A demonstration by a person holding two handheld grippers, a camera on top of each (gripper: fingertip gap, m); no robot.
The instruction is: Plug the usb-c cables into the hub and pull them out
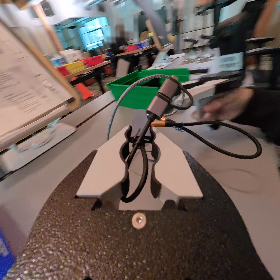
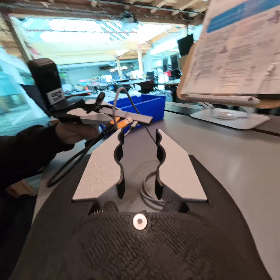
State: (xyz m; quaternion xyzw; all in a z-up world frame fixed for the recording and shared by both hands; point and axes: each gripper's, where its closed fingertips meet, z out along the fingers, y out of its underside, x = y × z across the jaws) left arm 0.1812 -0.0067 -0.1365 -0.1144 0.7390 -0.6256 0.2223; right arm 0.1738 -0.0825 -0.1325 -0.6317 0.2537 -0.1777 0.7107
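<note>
Left gripper (image 1: 140, 133) clamped on grey hub (image 2: 134, 117), lifted above table (image 2: 212, 151) | orange-tipped cable (image 2: 122, 123) plugged into hub's side | right gripper (image 2: 138, 134) apart, empty, nearer; plugs just ahead, slightly left | hub's long axis crosses right gripper's line.

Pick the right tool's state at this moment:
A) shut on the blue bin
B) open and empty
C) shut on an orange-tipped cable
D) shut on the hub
B: in the right wrist view the right tool has its fingers spread with only table showing between them, while the left tool holds the hub.
</note>
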